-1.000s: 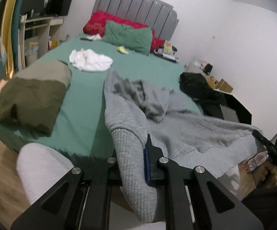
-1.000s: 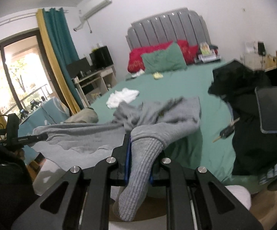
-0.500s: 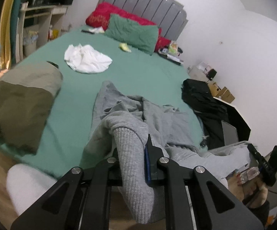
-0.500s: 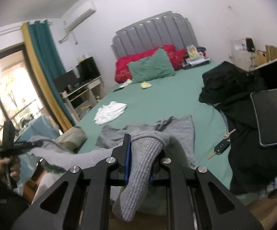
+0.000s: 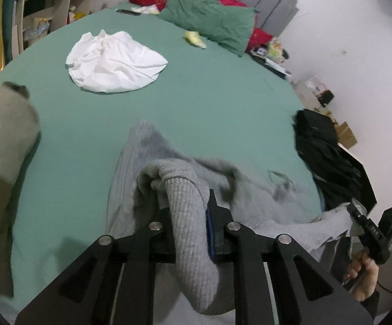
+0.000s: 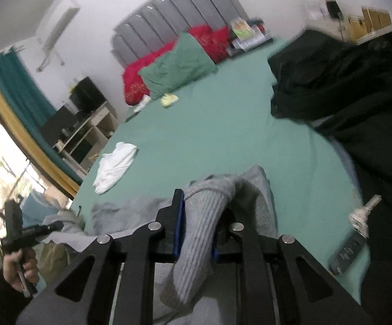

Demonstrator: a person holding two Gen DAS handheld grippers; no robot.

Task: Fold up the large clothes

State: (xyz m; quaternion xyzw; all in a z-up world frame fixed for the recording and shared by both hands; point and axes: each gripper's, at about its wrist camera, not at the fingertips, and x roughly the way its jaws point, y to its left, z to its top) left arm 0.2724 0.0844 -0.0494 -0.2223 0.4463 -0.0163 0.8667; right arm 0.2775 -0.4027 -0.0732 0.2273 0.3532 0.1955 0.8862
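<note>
So on the left there's an olive-and-beige bundle (image 5: 0, 146) at the bed's edge, then a crumpled white cloth (image 5: 114, 62) further up the green sheet (image 5: 209, 103). The left gripper (image 5: 186, 203) has its jaws pinching a ribbed cuff of the grey sweater (image 5: 250, 189), which lies bunched at the foot of the bed. The right gripper (image 6: 196, 205) is clamped on the other cuff. Black clothes (image 6: 345, 81) sit far right, keys (image 6: 353, 233) beside them.
</note>
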